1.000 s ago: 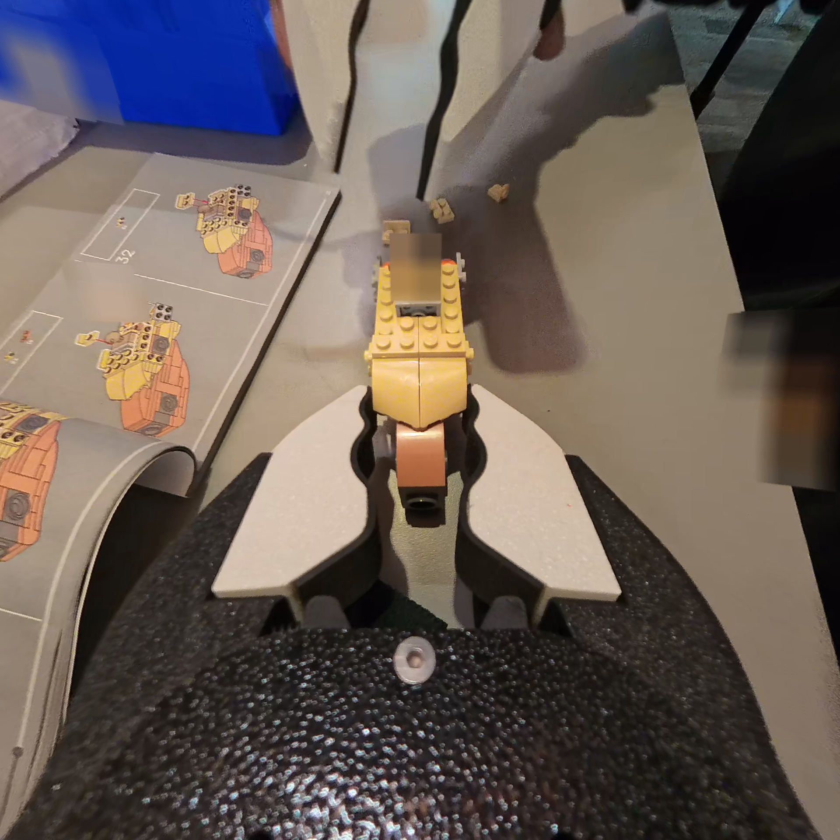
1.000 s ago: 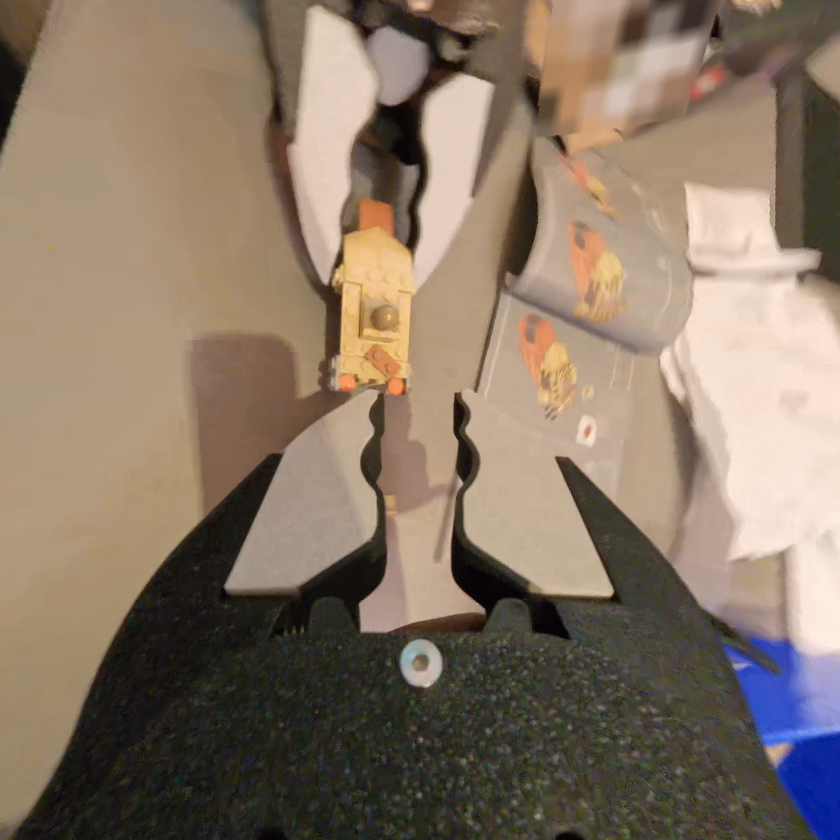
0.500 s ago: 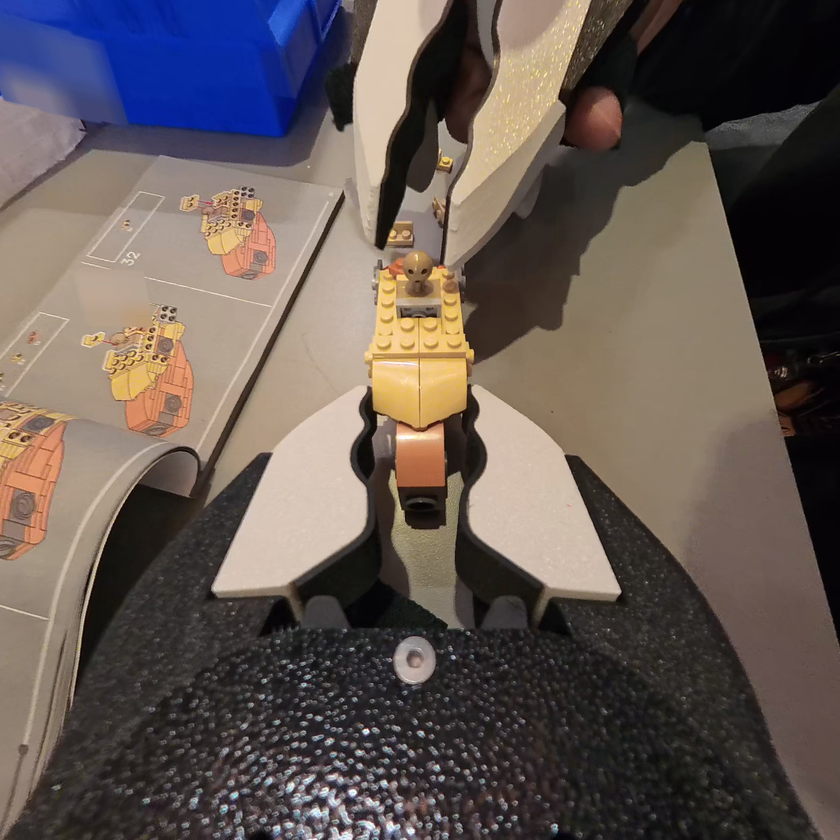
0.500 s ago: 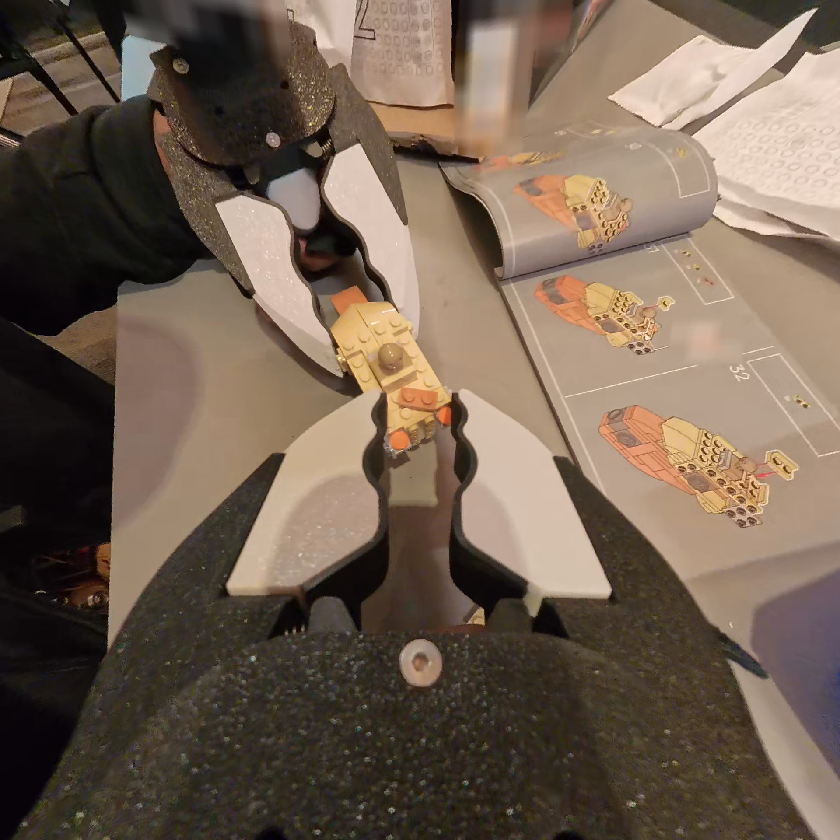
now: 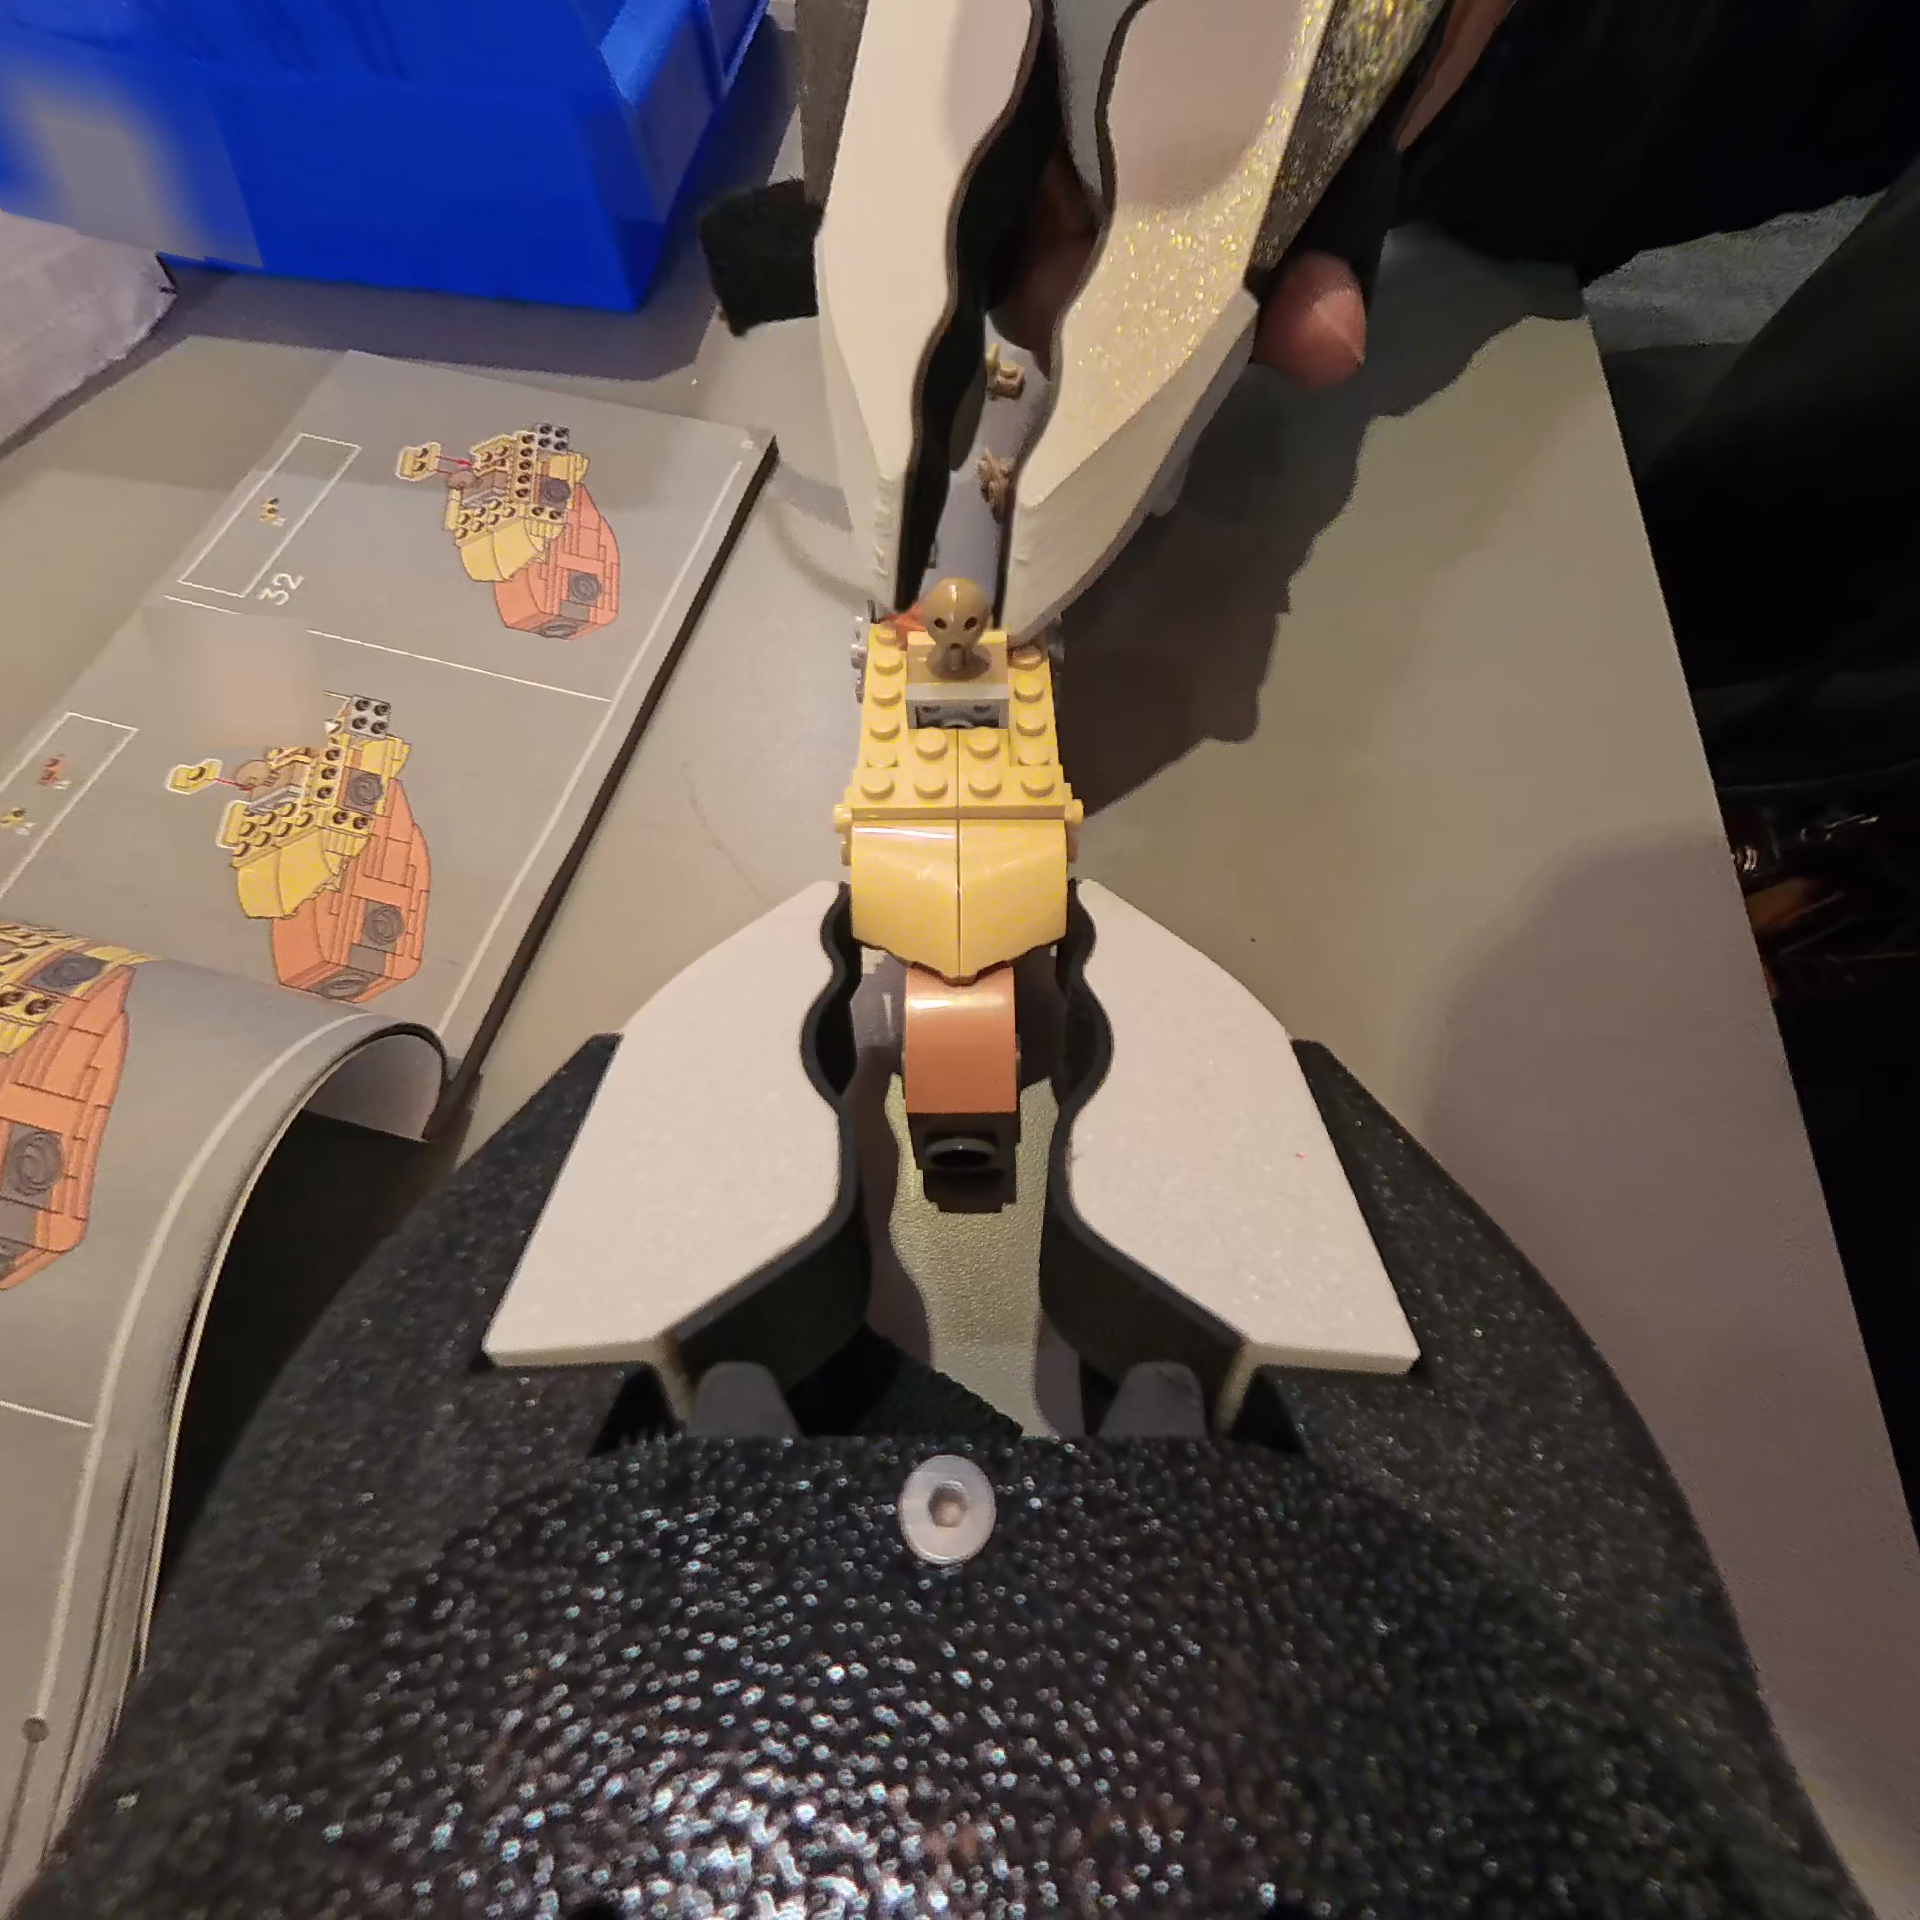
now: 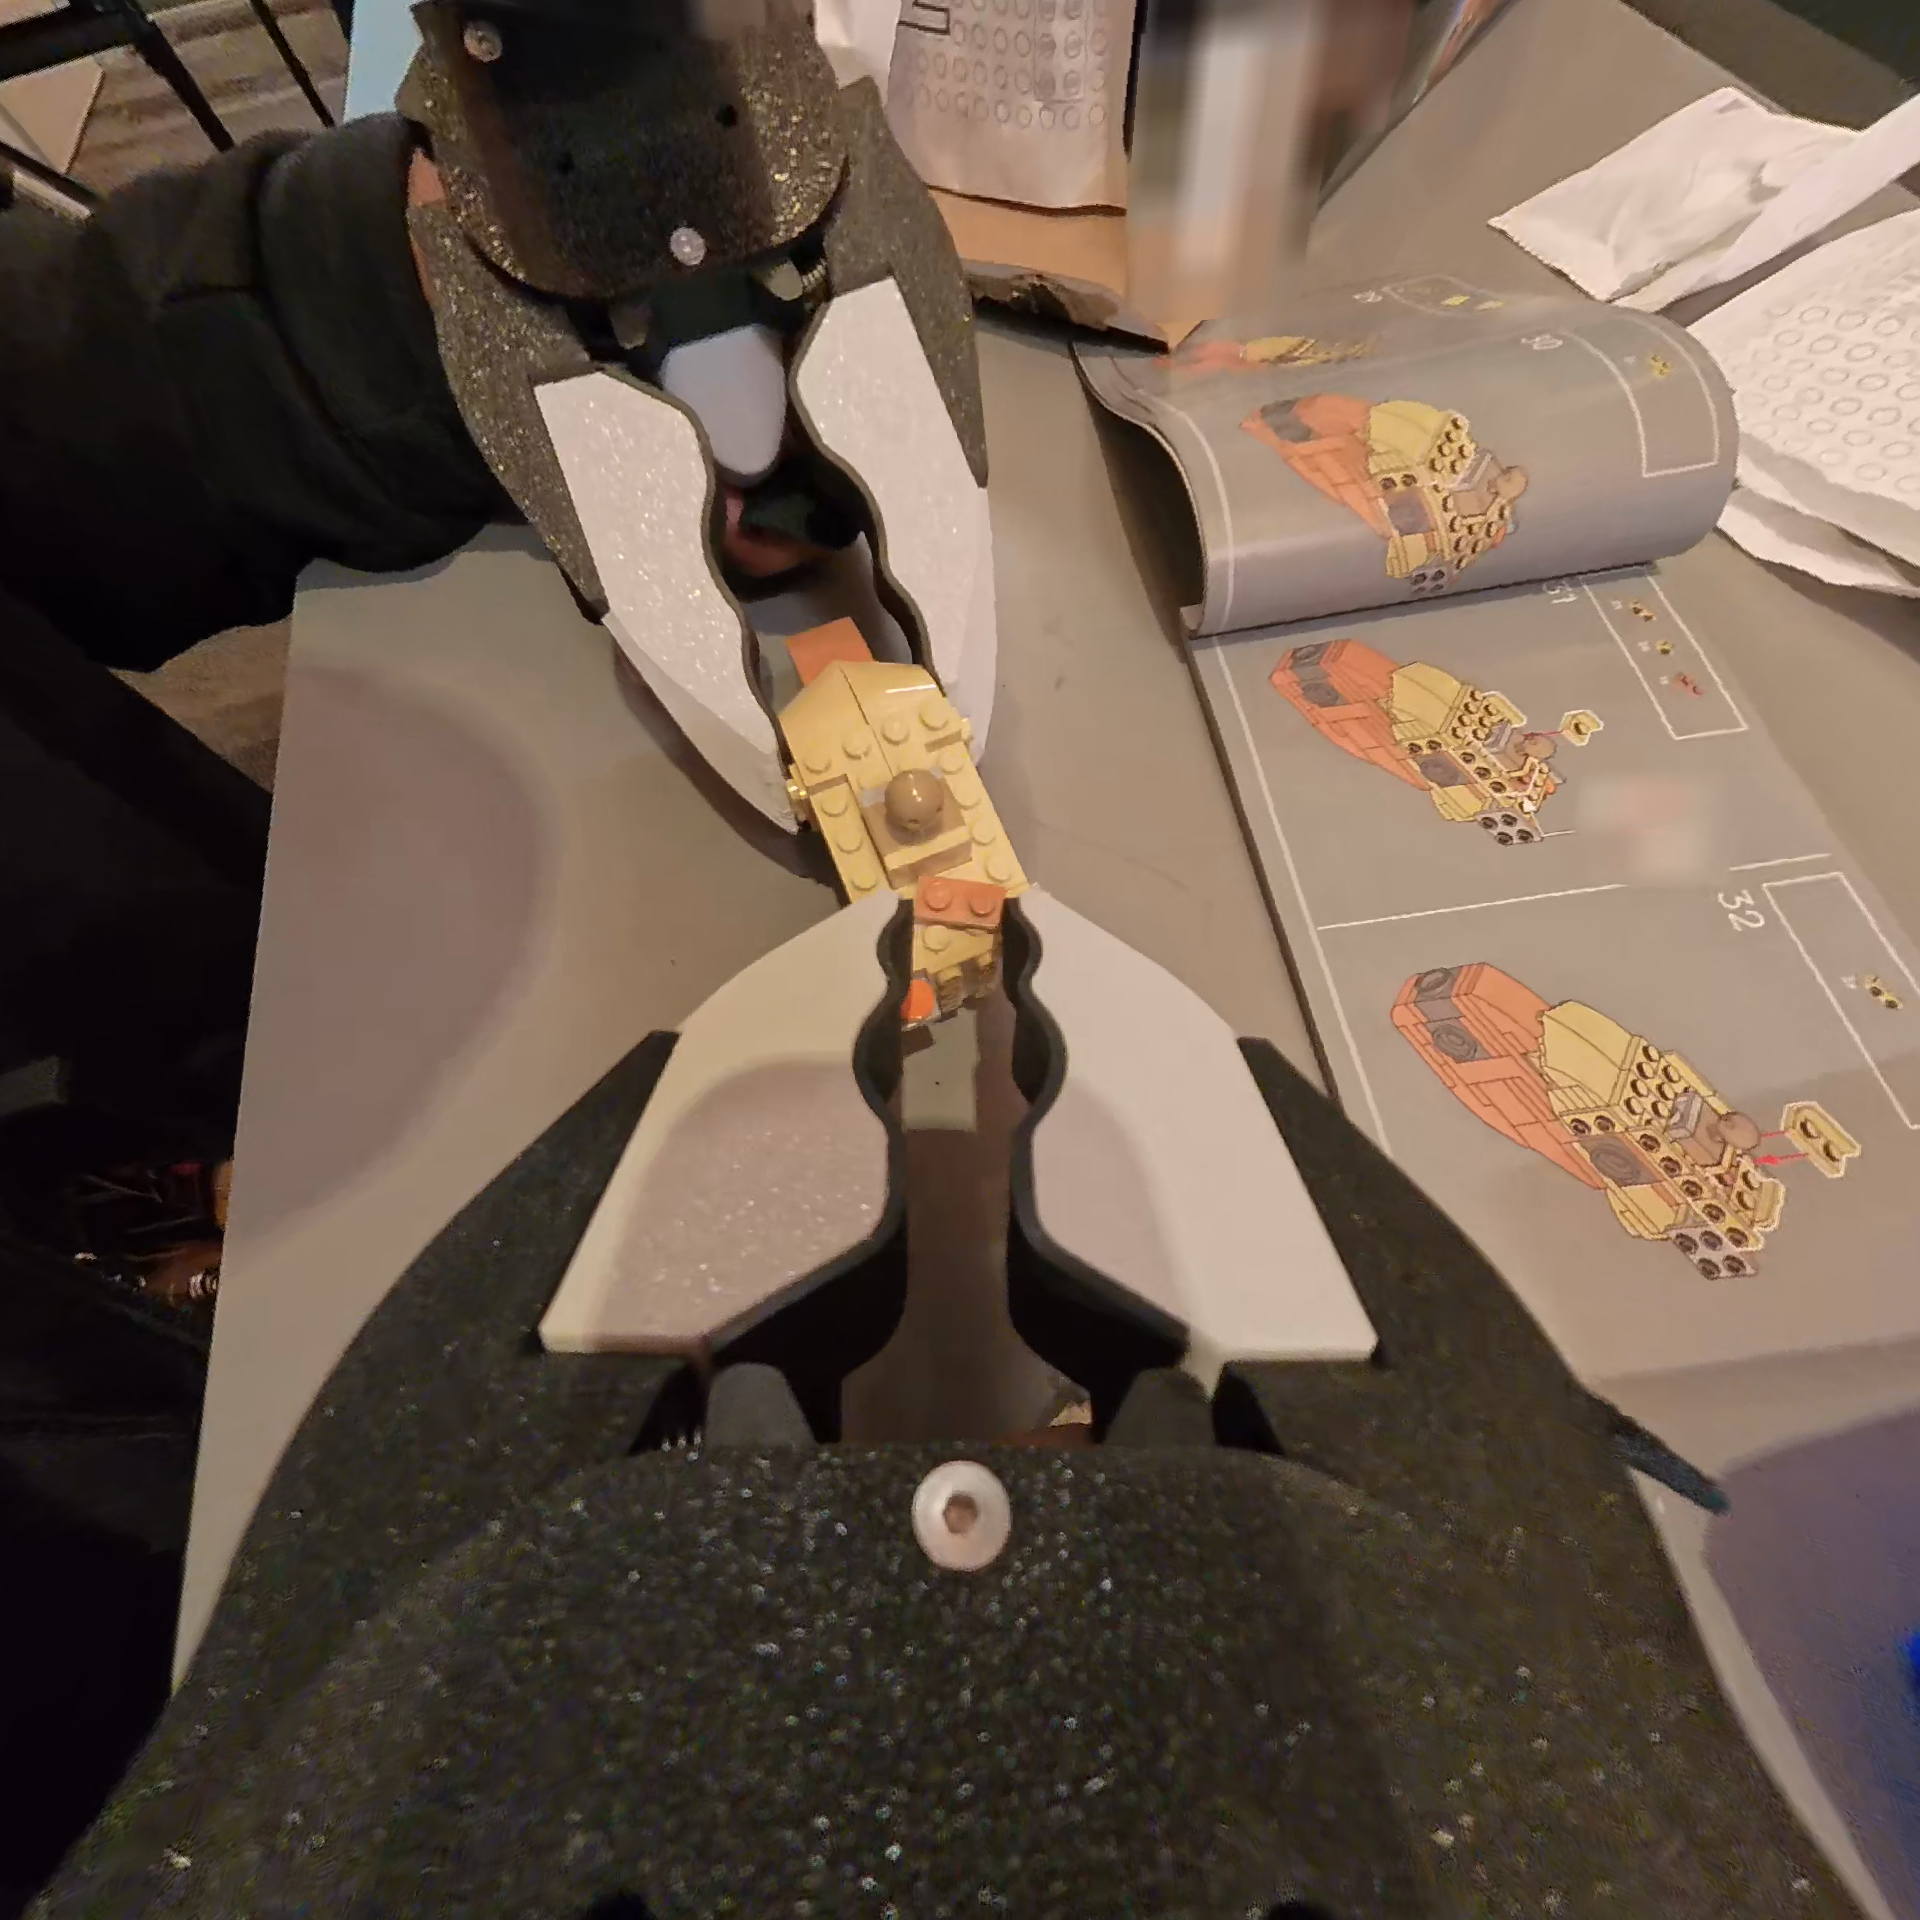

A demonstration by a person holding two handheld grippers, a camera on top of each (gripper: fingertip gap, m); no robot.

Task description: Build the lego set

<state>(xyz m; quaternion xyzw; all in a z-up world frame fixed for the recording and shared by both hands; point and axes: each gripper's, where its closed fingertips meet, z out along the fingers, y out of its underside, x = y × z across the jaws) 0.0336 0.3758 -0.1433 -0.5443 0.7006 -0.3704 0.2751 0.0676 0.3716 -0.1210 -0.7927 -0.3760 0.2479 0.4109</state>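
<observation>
Gripping the tan end of a small lego model (image 5: 956,821) between its two grey fingers, the left gripper (image 5: 956,940) holds the build on the grey table (image 5: 1351,935) in the left wrist view, its jaws narrowed onto the model's curved tan nose, with a brown curved piece and a dark block with a round hole lying in the gap behind. A round tan ball piece (image 5: 954,615) stands upright on a grey brick at the model's far end. Beyond it the right gripper (image 5: 951,577) comes in from the far side, its pale fingertips flanking that far end with a narrow gap between them, and a few loose tan bricks (image 5: 997,473) show on the table through the gap. An open instruction booklet (image 5: 343,727) lies toward the table's left edge, and a blue bin (image 5: 416,135) sits at the far left corner. In the right wrist view, the right gripper (image 6: 958,940) sits partly open around the model's near end (image 6: 904,821), an orange plate and tan bricks lying between the fingertips; whether the fingers touch it cannot be told. Opposite, the left gripper (image 6: 883,769) clasps the other end of the model, with a person's dark sleeve (image 6: 208,364) behind it. The booklet (image 6: 1558,935) spreads toward the table's right edge, one page curled over, and white paper sheets (image 6: 1818,364) lie at the far right corner.
</observation>
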